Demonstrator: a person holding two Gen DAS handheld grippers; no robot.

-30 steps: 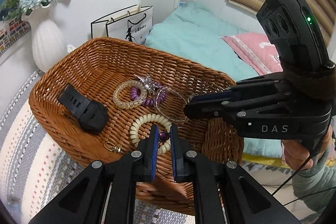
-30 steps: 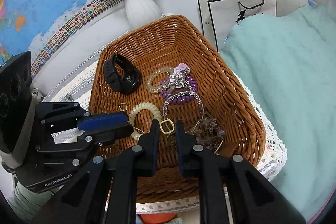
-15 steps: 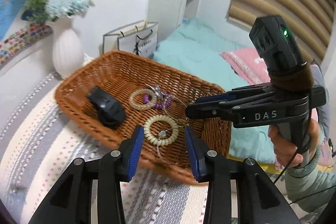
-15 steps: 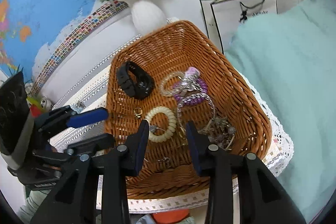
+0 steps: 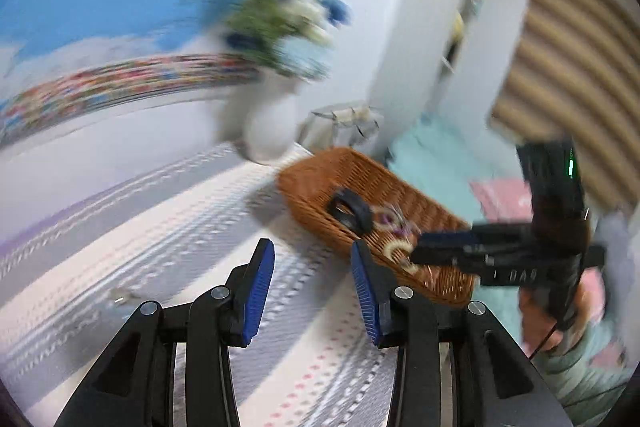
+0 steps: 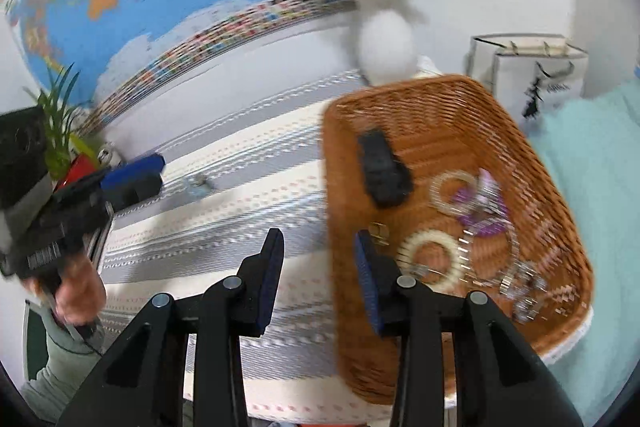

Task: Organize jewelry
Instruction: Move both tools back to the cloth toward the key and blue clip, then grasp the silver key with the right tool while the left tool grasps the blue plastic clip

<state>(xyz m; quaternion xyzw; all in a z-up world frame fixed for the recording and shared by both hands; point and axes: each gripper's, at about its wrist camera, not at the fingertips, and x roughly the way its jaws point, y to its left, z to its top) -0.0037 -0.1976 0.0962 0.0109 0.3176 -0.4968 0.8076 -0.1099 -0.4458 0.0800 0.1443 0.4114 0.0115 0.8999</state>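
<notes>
Both grippers have backed off the basket (image 6: 448, 107) since a second ago, when each sat pinched nearly shut over the jewelry at its near end. The jaws opened early in that second and have held that gap since. Left gripper (image 5: 312, 291) and right gripper (image 6: 318, 281) both stand part open with nothing between the pads, only striped cloth (image 5: 160, 227) below. Read: two pieces dropped off, both hands free for the next pick. One small metallic bit (image 6: 196, 185) lies on the cloth left of the basket, well apart from it; too blurred to identify, possibly the next target. The rest of the jewelry is in the basket: black band (image 6: 382, 171) toward the far left, cream coil ring (image 6: 430, 257) near, purple beads (image 6: 486, 213) and chains to its right. Basket's long axis runs near-to-far in the right view, far end toward the vase (image 6: 386, 47); the band lies roughly along it.
</notes>
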